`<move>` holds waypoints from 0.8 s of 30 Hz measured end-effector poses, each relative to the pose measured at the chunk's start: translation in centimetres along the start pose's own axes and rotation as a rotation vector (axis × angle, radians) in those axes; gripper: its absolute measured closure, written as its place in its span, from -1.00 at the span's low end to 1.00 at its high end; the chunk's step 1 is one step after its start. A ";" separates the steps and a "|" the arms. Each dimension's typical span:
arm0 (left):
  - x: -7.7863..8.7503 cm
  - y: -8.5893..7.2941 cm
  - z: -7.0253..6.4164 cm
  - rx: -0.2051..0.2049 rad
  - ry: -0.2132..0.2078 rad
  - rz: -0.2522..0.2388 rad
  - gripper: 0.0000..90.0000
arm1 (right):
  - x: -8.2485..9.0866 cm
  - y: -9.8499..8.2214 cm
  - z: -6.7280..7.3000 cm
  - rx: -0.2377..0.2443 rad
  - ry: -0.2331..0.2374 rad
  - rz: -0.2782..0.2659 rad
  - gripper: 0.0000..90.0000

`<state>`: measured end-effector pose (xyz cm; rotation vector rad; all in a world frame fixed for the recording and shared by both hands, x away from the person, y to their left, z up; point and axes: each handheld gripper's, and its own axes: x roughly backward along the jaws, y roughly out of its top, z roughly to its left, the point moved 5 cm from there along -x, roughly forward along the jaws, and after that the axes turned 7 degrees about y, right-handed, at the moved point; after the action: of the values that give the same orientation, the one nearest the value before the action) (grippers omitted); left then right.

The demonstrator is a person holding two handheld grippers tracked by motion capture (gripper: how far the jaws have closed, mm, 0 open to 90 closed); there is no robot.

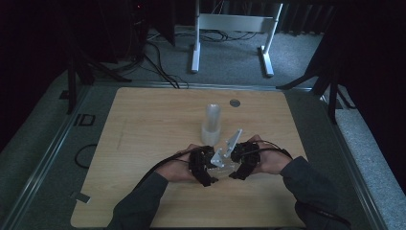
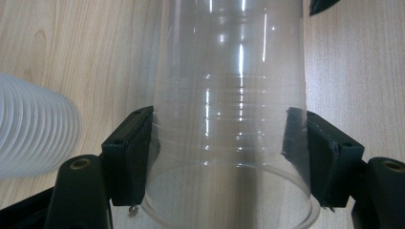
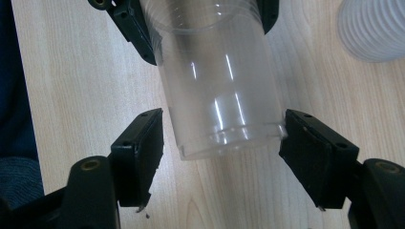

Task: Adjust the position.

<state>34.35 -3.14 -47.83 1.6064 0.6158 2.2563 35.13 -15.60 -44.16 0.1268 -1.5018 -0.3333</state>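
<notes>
Clear cup held between both grippers above the table.
The left gripper [image 2: 224, 152] is clamped on the clear plastic cup [image 2: 229, 119] near its rim. The right gripper [image 3: 222, 157] stands apart around the cup's base, one pad touching. A stack of white cups [image 1: 211, 123] stands nearby on the table [image 1: 143, 143].

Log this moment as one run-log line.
left gripper: shut on clear cup near rim | right gripper: open around cup base | cup stack: upright behind

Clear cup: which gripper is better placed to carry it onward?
Left. The left gripper has its jaws pressed on the clear cup near its rim; the right gripper is open around the base, one jaw apart from it.
</notes>
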 end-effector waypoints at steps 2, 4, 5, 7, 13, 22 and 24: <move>0.0 0.1 -0.1 0.008 -0.001 -0.008 -0.37 | -0.1 0.0 0.0 0.000 0.000 0.005 -0.30; 0.0 0.1 -0.1 0.005 -0.001 -0.007 -0.37 | -0.1 0.0 0.0 0.003 0.001 0.004 -0.30; 0.0 0.2 -0.1 0.000 0.000 -0.008 -0.37 | -0.2 0.0 0.0 0.001 0.000 0.005 -0.29; 0.0 0.2 -0.1 -0.001 0.001 -0.007 -0.37 | -0.3 0.0 -0.1 0.003 0.002 0.001 -0.28; -0.1 0.2 -0.2 -0.010 0.003 -0.006 -0.37 | -0.6 -0.2 0.0 0.001 0.012 0.012 -0.19; -0.1 0.2 -0.2 -0.007 0.013 -0.007 -0.39 | -0.6 -0.3 -0.2 0.010 0.004 0.006 -0.10; -0.1 0.2 -0.1 -0.008 0.013 -0.012 -0.40 | -0.5 -0.3 -0.3 0.008 0.005 -0.003 -0.09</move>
<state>34.23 -3.37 -47.84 1.5811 0.6181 2.2594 35.32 -15.80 -44.75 0.1357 -1.4980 -0.3293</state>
